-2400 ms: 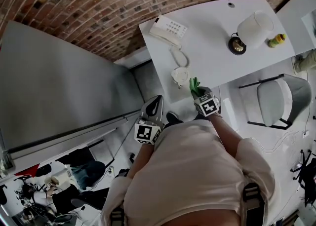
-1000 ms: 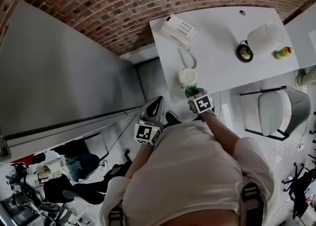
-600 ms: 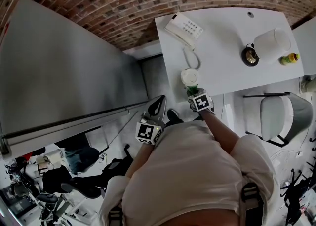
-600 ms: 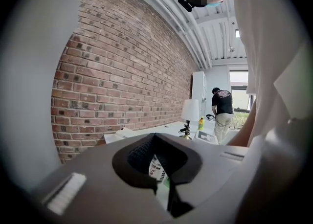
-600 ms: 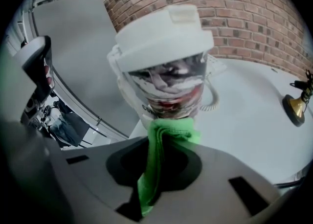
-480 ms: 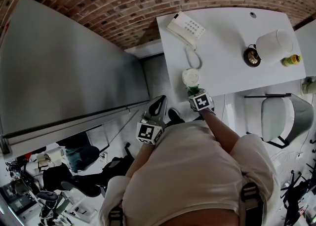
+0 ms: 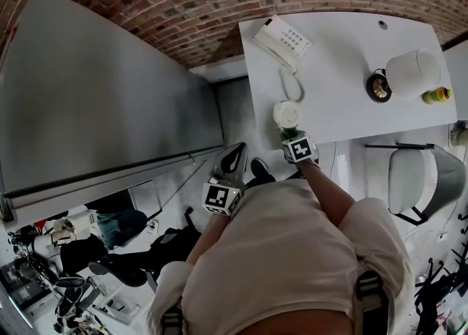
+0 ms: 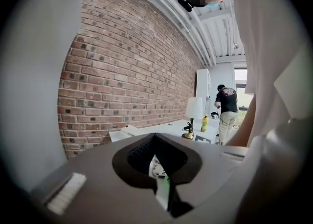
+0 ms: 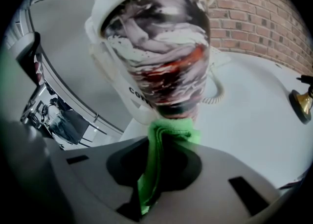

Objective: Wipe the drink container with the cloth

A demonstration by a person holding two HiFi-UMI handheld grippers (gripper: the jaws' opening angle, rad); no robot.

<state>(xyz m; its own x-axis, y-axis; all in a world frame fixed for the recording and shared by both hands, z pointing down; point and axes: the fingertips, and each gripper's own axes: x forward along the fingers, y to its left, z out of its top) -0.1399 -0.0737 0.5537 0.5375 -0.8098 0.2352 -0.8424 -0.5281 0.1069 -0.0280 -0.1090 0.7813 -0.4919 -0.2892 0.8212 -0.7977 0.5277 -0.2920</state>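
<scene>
The drink container (image 7: 287, 114) is a cup with a white lid, standing near the front edge of the white desk (image 7: 344, 48). In the right gripper view the cup (image 9: 159, 47) fills the frame, its side printed in red, black and white. My right gripper (image 7: 292, 137) is shut on a folded green cloth (image 9: 159, 162), and the cloth's top edge touches the cup's lower side. My left gripper (image 7: 235, 152) hangs shut and holds nothing, off the desk to the left. Past the left gripper (image 8: 159, 169) a sliver of cup and cloth shows.
A white telephone (image 7: 282, 34) with a coiled cord lies behind the cup. A lamp (image 7: 412, 70), its round base (image 7: 378, 87) and a yellow bottle (image 7: 437, 95) stand at the desk's right end. A grey chair (image 7: 420, 180) is below. A brick wall lies beyond, and a person (image 8: 226, 110) stands far off.
My right gripper has carried the green cloth forward to the cup's lower side. The head view has shifted, so the desk sits further right. My left gripper has stayed put.
</scene>
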